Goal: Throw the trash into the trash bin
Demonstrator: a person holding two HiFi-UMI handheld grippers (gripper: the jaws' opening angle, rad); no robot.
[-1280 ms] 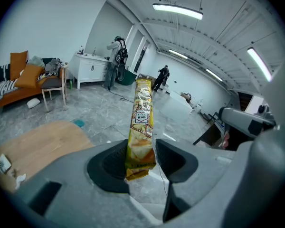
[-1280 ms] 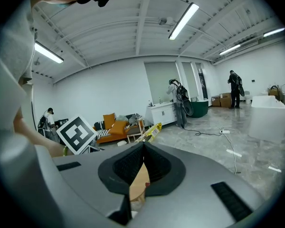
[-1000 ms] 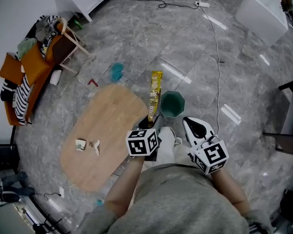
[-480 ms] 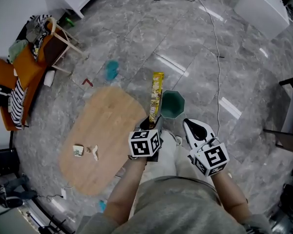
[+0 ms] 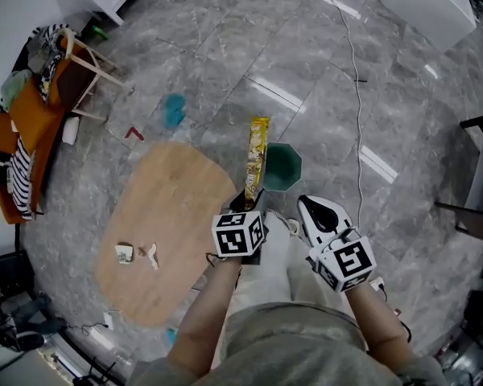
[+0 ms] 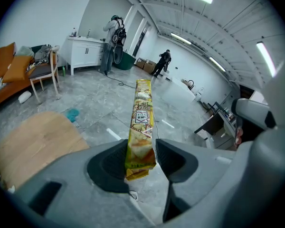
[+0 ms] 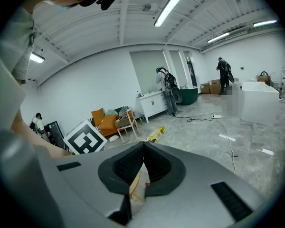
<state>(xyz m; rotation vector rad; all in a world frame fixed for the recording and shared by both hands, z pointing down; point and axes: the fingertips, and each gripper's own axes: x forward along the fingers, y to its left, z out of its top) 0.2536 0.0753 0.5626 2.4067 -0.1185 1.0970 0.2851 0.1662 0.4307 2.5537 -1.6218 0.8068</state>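
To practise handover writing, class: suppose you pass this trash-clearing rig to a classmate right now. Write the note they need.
Left tongs: shut on the lower end of the long yellow snack wrapper, held upright.
Right tongs: shut on a pale scrap.
Green trash bin: on the floor just ahead; in the head view the wrapper shows beside it, not in it.
Done: both pieces picked up.
Left: drop both in the bin, then probably fetch the small bits on the wooden table.
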